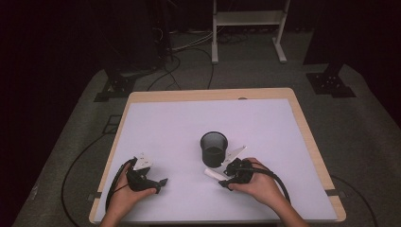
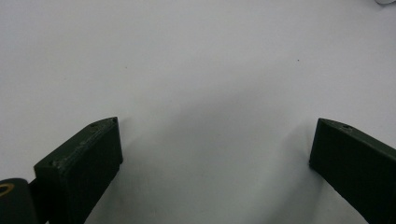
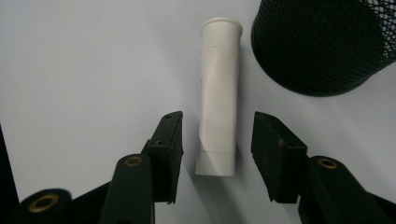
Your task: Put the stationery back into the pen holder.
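Two grippers sit low over the table, each in one of the person's hands. From above, the right gripper lies near the front edge, just right of centre, pointing left and a little toward the far side, with its cable looping off to the right. Its own view shows a white tube lying flat on the pale surface between the two black jaws, its lower end level with the pads and its flanged end pointing away from the camera. The jaws stand at a middling gap with a sliver of bare table on either side of the tube, so the pads are not pressing on it. Just beyond and to the right of the tube in that view is a black mesh cup; from above the cup stands upright near the middle of the table, with the tube poking out just in front of it, near but not touching. The left gripper rests at the front left, well apart from the cup and tube. Its own view shows its jaws spread wide with bare table between them.
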`<state>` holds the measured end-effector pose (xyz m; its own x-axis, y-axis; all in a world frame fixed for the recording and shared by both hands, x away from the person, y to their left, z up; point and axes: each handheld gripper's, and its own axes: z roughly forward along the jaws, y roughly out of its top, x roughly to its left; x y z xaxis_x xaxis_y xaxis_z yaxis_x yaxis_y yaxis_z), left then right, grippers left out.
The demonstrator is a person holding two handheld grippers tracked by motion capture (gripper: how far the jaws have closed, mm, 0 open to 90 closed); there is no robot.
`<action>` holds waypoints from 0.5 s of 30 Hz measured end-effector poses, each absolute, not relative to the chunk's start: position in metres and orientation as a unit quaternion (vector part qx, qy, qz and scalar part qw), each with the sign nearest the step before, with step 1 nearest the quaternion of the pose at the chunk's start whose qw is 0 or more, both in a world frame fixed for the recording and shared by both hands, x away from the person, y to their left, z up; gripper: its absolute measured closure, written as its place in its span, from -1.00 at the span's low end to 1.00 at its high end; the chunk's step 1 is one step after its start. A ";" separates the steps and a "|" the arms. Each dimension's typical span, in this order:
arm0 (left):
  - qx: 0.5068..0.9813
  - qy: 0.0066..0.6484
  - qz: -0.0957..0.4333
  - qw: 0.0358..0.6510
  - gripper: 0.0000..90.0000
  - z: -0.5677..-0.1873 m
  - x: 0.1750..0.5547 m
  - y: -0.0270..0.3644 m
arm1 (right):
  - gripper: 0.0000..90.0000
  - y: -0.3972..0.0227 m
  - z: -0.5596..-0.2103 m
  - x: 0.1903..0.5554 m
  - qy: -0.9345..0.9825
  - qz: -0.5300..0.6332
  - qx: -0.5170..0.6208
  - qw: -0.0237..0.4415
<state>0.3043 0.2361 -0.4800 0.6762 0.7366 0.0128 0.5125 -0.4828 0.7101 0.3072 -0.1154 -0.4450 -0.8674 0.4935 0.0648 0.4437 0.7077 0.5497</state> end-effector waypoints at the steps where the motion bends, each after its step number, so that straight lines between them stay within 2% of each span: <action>1: 0.846 0.369 0.160 0.350 -0.96 -0.480 0.304 0.236 | 0.20 -0.115 -0.445 0.307 0.923 0.285 0.253 0.044; 10: 0.846 0.369 0.160 0.350 -0.96 -0.480 0.304 0.236 | 0.31 -0.108 -0.452 0.307 0.930 0.270 0.247 0.044; 15: 0.846 0.369 0.160 0.349 -0.96 -0.480 0.304 0.236 | 0.38 -0.106 -0.454 0.304 0.930 0.265 0.246 0.063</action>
<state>0.3044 0.2362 -0.4800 0.6765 0.7364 0.0121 0.5132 -0.4831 0.7094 0.3044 -0.1063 -0.4544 -0.8709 0.4913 0.0134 0.4245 0.7382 0.5243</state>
